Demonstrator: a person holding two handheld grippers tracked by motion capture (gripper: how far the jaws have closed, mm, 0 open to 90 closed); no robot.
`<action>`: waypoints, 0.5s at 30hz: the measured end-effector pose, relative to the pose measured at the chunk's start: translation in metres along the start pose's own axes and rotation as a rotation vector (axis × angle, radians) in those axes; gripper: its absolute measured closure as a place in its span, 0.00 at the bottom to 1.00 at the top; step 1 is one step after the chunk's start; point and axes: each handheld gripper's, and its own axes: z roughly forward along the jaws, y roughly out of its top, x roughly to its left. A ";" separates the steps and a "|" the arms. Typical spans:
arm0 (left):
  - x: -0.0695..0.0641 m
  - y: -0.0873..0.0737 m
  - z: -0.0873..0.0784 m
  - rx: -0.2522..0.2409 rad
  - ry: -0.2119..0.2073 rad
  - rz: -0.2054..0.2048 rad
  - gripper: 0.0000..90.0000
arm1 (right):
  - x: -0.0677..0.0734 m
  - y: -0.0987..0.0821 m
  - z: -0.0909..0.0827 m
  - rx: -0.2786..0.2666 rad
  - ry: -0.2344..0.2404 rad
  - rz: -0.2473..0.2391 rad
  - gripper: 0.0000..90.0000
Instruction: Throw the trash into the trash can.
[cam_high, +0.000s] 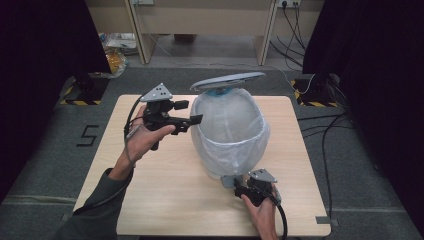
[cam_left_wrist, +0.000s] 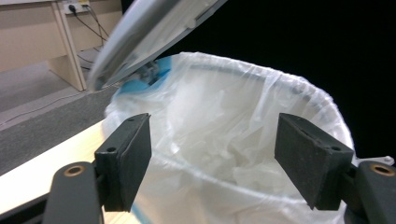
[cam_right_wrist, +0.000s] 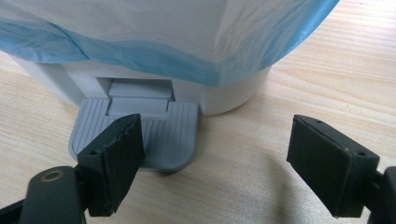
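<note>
Hand-held gripper (cam_right_wrist: 212, 163) at bin's ribbed pedal (cam_right_wrist: 161, 133)

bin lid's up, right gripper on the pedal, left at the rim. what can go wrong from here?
1. The right gripper bears on the pedal with one jaw near the left edge; if it slips off, the raised lid will likely drop.
2. The left gripper hovers open by the rim, beneath the lid's arc, so a falling lid could strike it.
3. The bag lies loose over the bin's rim; closing there may snag or tear it.
</note>
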 end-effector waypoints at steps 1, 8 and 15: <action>0.002 -0.001 -0.002 0.000 0.003 -0.002 0.30 | 0.000 0.000 0.000 0.000 0.000 -0.002 0.21; 0.011 -0.012 -0.015 -0.012 0.027 -0.017 0.26 | 0.000 0.000 0.000 0.000 0.000 -0.002 0.21; 0.021 -0.025 -0.027 -0.015 0.059 -0.032 0.23 | 0.000 0.000 0.000 0.000 -0.001 -0.004 0.21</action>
